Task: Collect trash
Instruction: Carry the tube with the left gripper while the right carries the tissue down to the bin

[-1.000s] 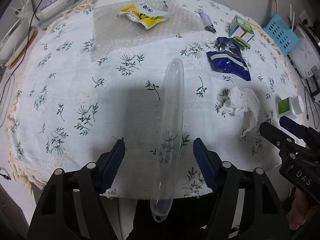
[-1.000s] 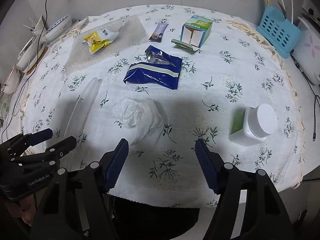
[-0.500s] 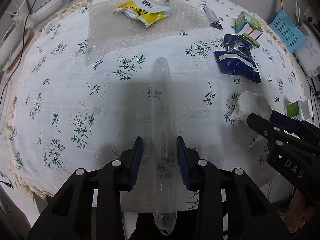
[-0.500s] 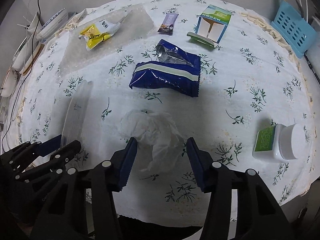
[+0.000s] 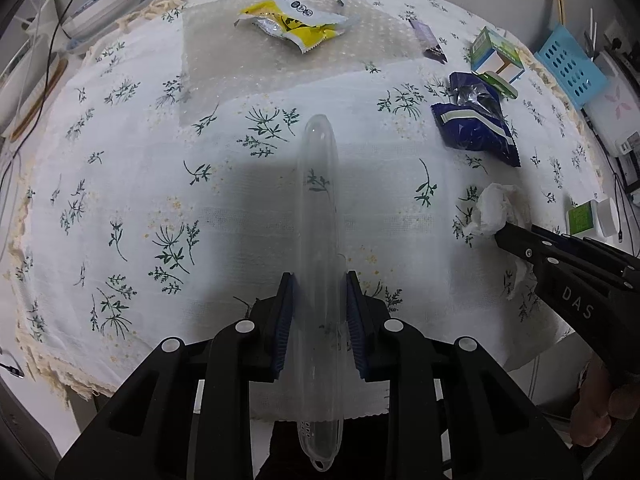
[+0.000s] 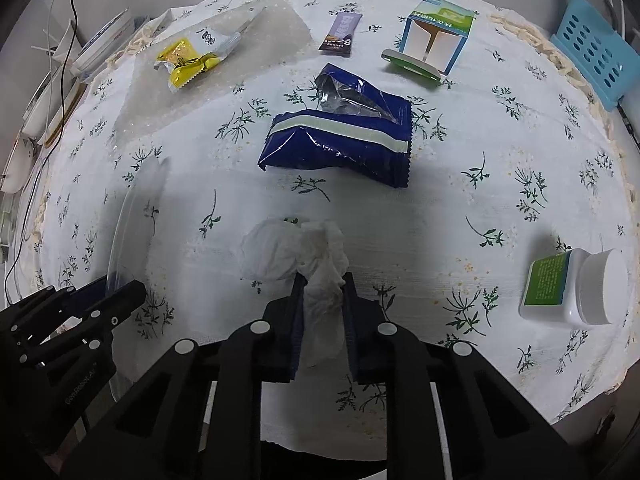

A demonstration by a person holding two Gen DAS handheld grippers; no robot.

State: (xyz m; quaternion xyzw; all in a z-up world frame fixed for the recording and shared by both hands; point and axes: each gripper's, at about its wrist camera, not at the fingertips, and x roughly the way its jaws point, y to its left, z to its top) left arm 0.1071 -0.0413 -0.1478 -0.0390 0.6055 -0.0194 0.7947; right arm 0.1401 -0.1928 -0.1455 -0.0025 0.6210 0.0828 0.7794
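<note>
Now both grip — left gripper (image 5: 319, 312) pinches the clear case (image 5: 318, 216), long axis running straight ahead; right gripper (image 6: 322, 312), just closed, pinches the tissue (image 6: 296, 248) ahead.

Home: floral tablecloth (image 6: 500, 200), snack wrappers (image 6: 340, 136) (household clutter).

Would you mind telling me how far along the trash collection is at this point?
Nothing looks collected yet. In hand: the left gripper has just closed on the clear plastic case, the right gripper on the crumpled tissue. Left on the table: blue snack bag, yellow wrapper, purple bar wrapper, opened carton.
</note>
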